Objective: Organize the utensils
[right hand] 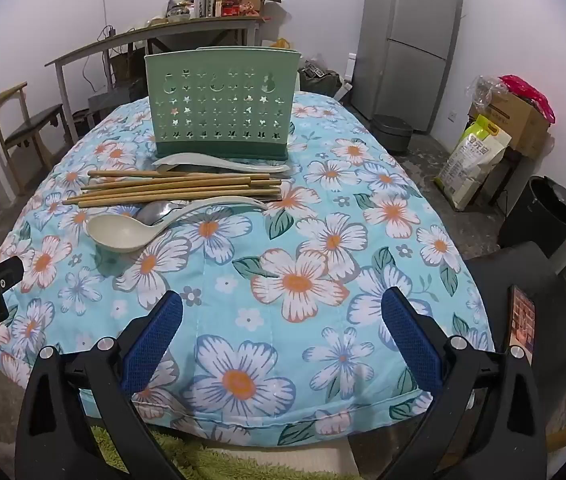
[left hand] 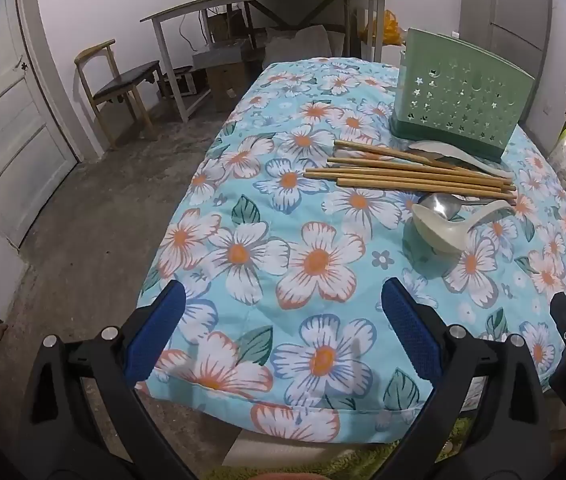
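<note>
left gripper (left hand: pixel 283 320): jaws wide apart, nothing between them, hanging over the near edge of the table, angled down.
right gripper (right hand: pixel 283 320): same, spread wide, empty, over the near edge, just beside the left one.
floral cloth (right hand: pixel 303 280): one, blue with white-orange flowers, covers the whole table top.
utensil holder (right hand: pixel 222 108): one, green plastic, star and gourd cut-outs, upright at 12 o'clock from the right gripper, far end of the table.
chopsticks (right hand: pixel 171 189): loose bundle lying flat across the cloth just in front of the holder; about eight sticks, exact count unclear where they overlap.
pale green spoon (right hand: pixel 219 162): one, flat, between the holder base and the chopsticks, touching or nearly touching the base.
cream ladle (right hand: pixel 117 234): one, at 11 o'clock from the right gripper, bowl up, handle running toward the chopsticks.
metal spoon (right hand: pixel 159 212): one, bowl tucked partly under the ladle handle, just on the near side of the chopsticks.
in holder: can't tell, contents hidden.
background: one wooden chair (left hand: pixel 117 84) at 10 o'clock, one cluttered side table (right hand: pixel 155 40) behind, one fridge (right hand: pixel 411 40) at 1 o'clock.
</note>
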`<move>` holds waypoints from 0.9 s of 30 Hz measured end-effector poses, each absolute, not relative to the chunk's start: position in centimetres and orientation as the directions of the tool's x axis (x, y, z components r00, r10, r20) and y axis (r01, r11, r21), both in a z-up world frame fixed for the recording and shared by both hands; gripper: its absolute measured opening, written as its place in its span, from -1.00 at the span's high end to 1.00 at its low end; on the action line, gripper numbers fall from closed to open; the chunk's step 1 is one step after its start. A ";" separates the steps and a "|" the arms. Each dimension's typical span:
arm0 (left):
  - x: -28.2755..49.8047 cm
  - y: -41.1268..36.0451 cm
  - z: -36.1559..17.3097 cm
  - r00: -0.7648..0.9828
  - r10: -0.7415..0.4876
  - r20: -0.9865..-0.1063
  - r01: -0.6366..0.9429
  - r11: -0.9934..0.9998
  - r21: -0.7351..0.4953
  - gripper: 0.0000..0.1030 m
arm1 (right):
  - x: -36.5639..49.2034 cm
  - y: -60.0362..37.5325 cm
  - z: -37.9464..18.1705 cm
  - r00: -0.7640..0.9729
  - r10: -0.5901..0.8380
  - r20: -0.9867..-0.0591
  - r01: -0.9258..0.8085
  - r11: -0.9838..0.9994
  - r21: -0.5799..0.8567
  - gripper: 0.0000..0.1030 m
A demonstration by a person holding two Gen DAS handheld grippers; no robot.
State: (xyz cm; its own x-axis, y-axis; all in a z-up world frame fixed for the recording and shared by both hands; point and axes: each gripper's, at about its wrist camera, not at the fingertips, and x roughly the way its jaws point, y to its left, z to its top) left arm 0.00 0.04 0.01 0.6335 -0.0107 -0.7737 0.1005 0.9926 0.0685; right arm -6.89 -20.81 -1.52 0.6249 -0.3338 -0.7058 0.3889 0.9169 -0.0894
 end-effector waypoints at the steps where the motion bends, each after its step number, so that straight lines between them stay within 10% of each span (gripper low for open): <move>1: 0.0 0.0 0.0 0.633 -0.011 -0.774 0.102 0.992 0.069 -0.84 | -6.9 -20.8 -1.5 0.623 -0.336 -0.706 0.390 0.916 -0.092 -0.88; 27: -1.0 -1.4 0.7 0.651 -0.084 -0.755 0.188 0.981 0.053 -0.84 | -7.1 -21.1 -1.3 0.630 -0.333 -0.701 0.394 0.916 -0.081 -0.88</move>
State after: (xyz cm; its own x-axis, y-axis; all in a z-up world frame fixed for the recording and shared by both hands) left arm -0.99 -1.42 0.73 0.6508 -0.0844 -0.7545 0.1884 0.9807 0.0529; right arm -7.12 -21.08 -1.33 0.6300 -0.3332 -0.7015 0.3940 0.9155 -0.0809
